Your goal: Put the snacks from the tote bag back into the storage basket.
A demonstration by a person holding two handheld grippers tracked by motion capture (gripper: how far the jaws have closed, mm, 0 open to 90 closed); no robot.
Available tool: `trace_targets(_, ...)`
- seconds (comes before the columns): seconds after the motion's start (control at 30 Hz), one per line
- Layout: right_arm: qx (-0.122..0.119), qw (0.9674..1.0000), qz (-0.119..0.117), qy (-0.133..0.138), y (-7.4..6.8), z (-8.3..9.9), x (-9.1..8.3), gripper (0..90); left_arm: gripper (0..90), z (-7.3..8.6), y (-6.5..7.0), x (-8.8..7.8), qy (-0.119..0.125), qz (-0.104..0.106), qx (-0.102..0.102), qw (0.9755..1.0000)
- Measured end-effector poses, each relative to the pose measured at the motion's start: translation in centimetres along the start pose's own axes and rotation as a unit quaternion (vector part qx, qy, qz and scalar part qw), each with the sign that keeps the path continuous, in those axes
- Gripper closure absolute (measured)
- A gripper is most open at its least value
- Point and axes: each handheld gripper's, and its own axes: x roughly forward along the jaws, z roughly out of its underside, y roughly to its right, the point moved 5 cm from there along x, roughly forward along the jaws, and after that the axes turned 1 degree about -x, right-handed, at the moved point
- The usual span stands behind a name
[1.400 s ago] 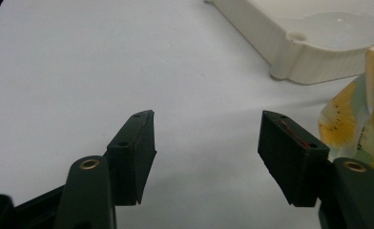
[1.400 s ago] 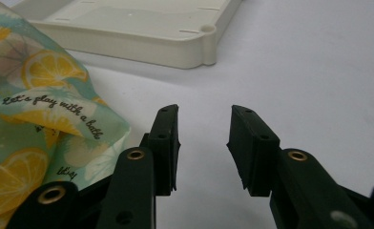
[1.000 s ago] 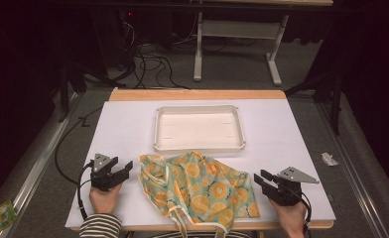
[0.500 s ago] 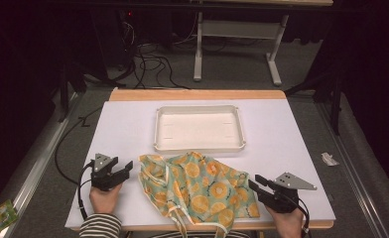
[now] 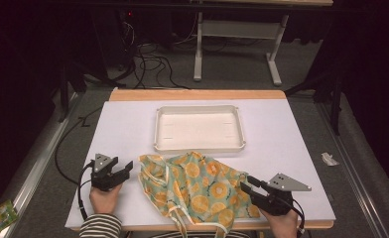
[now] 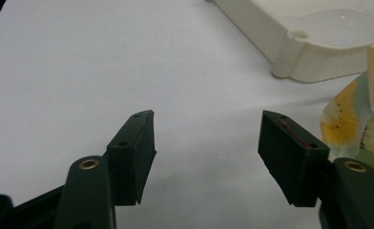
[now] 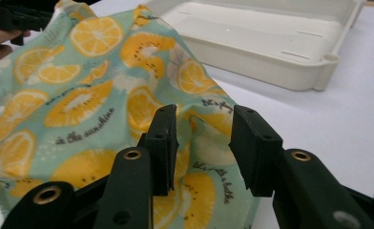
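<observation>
Starting at the right gripper (image 7: 202, 143): its two black jaws are apart, and a raised fold of the mint-green fabric bag printed with orange slices and kiwi halves (image 7: 94, 95) sits right in the gap between them, though I can't tell if either pad is actually touching the cloth. In the high view that same right gripper (image 5: 247, 184) is at the bag's (image 5: 192, 186) right-hand edge, down near the front of the table, with the person's right hand (image 5: 282, 225) behind it and the grey three-cornered plate on top. The left gripper (image 6: 206, 143) has its jaws wide apart with nothing in between, just bare white tabletop (image 6: 80, 62), and the bag's edge (image 6: 361, 109) sits just beside the outer side of one jaw, not in the gap. From above, the left gripper (image 5: 127, 168) sits just off the bag's left edge, held by the left hand (image 5: 104, 198), which comes out of a striped sleeve (image 5: 100, 227). The bag itself lies crumpled on the white table surface (image 5: 291, 134) between the two grippers, near the front edge, with pale drawstrings trailing off toward the person. Just behind it, its back edge almost touching, is a shallow cream rectangular plastic tray (image 5: 199, 147), sitting empty in the middle of the table.
</observation>
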Motion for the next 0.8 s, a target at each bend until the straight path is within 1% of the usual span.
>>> trace_targets(0.13, -0.003, 0.9999, -0.012, 0.003, -0.6, -0.4, 0.0, 61.6, 38.0, 0.0, 0.0, 0.0, 0.0, -0.001, 0.001, 1.0)
trace_targets(0.17, -0.003, 0.9999, -0.012, 0.003, -0.6, -0.4, 0.0, 61.6, 38.0, 0.0, 0.0, 0.0, 0.0, -0.001, 0.001, 1.0)
trace_targets(0.2, -0.006, 0.9998, -0.018, 0.005, -0.7, -0.5, 0.1, 61.5, 38.0, 0.0, 0.0, 0.0, -0.004, -0.004, 0.001, 1.0)
trace_targets(0.27, -0.003, 0.9997, -0.022, 0.004, -0.9, -0.7, 0.2, 61.3, 38.1, 0.0, 0.0, 0.0, -0.002, -0.002, 0.0, 1.0)
trace_targets(0.47, -0.01, 0.9993, -0.036, 0.006, -1.6, -1.2, 0.4, 60.3, 38.0, 0.0, 0.0, 0.0, -0.001, -0.002, 0.001, 1.0)
trace_targets(0.53, -0.008, 0.9991, -0.042, 0.003, -1.9, -1.3, 0.4, 59.5, 38.0, 0.0, 0.0, 0.0, -0.001, -0.003, 0.002, 1.0)
trace_targets(0.67, -0.013, 0.9984, -0.055, 0.002, -2.4, -1.5, 0.7, 58.0, 38.0, 0.0, 0.0, 0.0, -0.002, -0.003, 0.001, 1.0)
trace_targets(0.8, -0.015, 0.998, -0.062, -0.002, -2.7, -1.6, 1.0, 56.1, 38.0, 0.0, 0.0, 0.0, -0.002, -0.002, 0.002, 1.0)
